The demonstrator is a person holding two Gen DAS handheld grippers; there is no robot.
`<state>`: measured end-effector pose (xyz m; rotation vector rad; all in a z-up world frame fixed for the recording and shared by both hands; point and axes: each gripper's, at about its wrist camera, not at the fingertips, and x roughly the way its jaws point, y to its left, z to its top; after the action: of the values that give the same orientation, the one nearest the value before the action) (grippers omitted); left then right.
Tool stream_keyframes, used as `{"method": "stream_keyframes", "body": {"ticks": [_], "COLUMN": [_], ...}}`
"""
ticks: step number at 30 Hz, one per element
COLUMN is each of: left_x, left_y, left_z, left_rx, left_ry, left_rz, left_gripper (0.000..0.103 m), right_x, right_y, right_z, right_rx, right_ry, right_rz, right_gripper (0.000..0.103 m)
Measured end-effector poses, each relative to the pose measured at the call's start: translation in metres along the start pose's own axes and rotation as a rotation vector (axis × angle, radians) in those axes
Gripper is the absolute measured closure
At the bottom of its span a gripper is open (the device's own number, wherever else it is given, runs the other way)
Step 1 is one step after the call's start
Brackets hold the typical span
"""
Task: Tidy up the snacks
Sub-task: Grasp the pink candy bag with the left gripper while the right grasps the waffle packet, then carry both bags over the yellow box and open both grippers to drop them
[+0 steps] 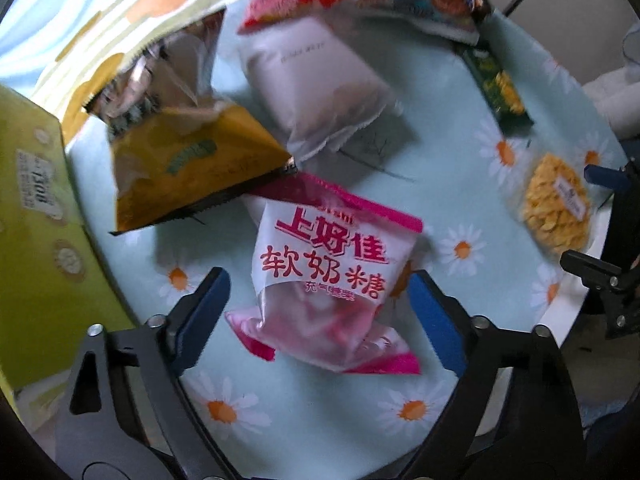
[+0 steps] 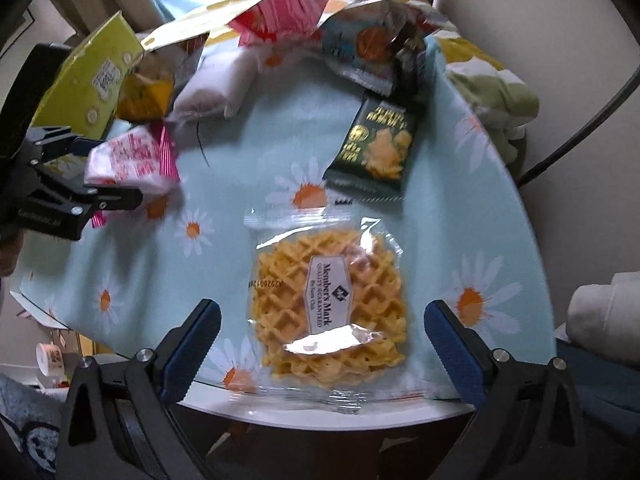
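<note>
Pink candy bag (image 1: pixel 328 276): flat on tabletop (image 1: pixel 460 152), directly under left tool (image 1: pixel 320 300), between its spread, non-touching jaws; long axis along pointing line. Waffle packet (image 2: pixel 326 308): likewise between wide-set right tool (image 2: pixel 322 344), ungripped.

"Member's Mark" on waffle packet (image 2: pixel 326 312)

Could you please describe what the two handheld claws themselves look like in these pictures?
Both look alike. The left claw and right claw each have two angular black fingers faced with blue pads of fine ribbed texture. Silver round screw heads mark the pivots, and each black bracket has a triangular cut-out. No cables, sleeves or markings are clearly visible on them.
</note>
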<state>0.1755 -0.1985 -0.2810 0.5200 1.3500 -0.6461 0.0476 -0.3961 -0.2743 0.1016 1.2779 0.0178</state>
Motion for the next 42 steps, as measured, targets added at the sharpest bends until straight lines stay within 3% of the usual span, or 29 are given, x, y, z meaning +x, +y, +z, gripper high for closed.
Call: {"method": "stream_keyframes", "body": {"ticks": [3, 15, 21, 26, 32, 42], "left_x": [0.007, 0.001, -0.004, -0.012, -0.019, -0.017], "left_y": [0.0, -0.012, -0.019, 0.003, 0.008, 0.003], "left_z": [-0.002, -0.009, -0.014, -0.01, -0.011, -0.025], "left_rx": [0.005, 0.066, 0.051, 0.041, 0.028, -0.005], "left_ry": [0.015, -0.033, -0.041, -0.048, -0.058, -0.087], "left_rz": [-0.009, -0.004, -0.022, -0.036, -0.033, -0.025], "left_gripper": [0.028, 0.047, 0.049, 0.049, 0.049, 0.049], "right_x": [0.005, 0.013, 0.018, 0.025, 0.031, 0.02], "right_y": [0.004, 0.004, 0.007, 0.007, 0.023, 0.036], "right_z": [-0.002, -0.004, 0.002, 0.007, 0.009, 0.001], "right_rx": [-0.02, -0.011, -0.024, -0.036, -0.059, -0.078], "right_ry": [0.013, 0.026, 0.032, 0.041, 0.043, 0.0], "right_rz": [-0.024, -0.062, -0.08, -0.088, -0.087, -0.071], "right_gripper": [0.002, 0.002, 0.002, 0.002, 0.023, 0.029]}}
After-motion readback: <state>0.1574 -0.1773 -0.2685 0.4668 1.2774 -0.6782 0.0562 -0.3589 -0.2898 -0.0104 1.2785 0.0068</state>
